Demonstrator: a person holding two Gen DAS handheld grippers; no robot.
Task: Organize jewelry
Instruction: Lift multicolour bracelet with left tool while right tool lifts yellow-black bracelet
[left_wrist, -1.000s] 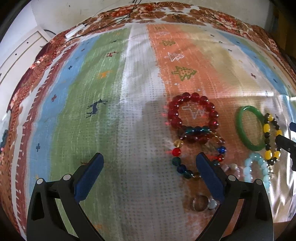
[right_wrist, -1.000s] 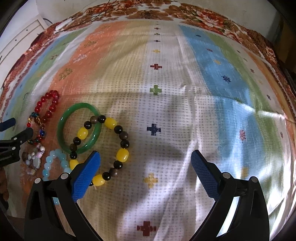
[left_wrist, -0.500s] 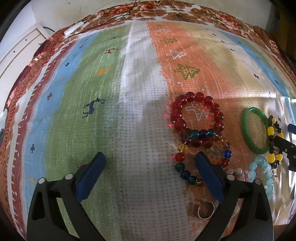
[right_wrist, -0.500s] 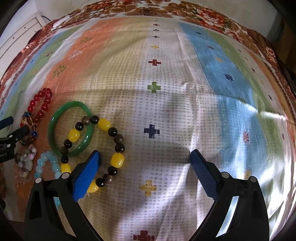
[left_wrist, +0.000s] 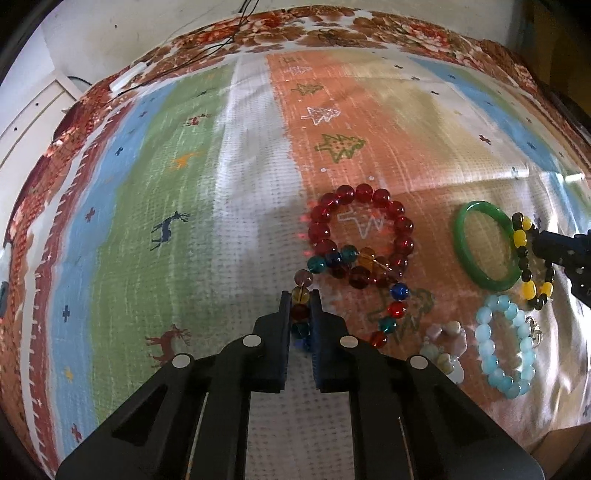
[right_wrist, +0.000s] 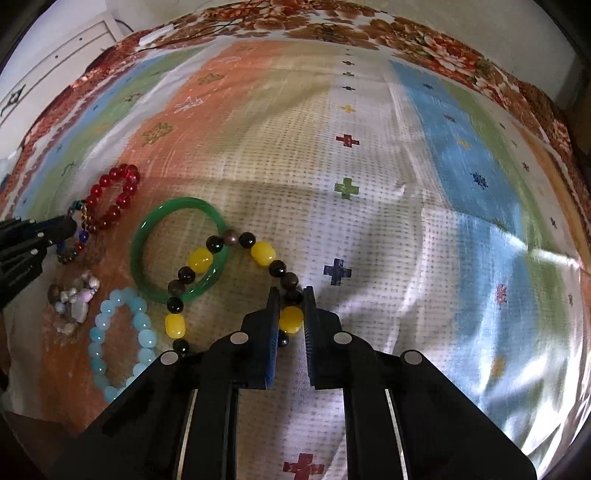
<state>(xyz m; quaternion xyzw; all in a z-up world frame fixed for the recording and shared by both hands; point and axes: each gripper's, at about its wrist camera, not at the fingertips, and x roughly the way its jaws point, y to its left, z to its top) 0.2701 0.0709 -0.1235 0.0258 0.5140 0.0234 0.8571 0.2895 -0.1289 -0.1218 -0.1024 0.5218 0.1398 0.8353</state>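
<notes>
Two grippers clamped on two bracelets, six jewelry pieces on one striped cloth

One patterned cloth (left_wrist: 229, 206) carries six pieces: one green bangle (right_wrist: 147, 229), one yellow-and-black bead bracelet (right_wrist: 264, 254) lying across it, one red bead bracelet (left_wrist: 364, 195), one multicolored bead bracelet (left_wrist: 399, 291) overlapping it, one pale blue bead bracelet (left_wrist: 491, 347) and one small pale stone cluster (left_wrist: 447, 343). A second ago both grippers stood wide over the cloth; now the left gripper (left_wrist: 300, 314) pinches the multicolored strand, and the right gripper (right_wrist: 290, 314), jaws closing, presses a yellow bead of the yellow-and-black bracelet
</notes>
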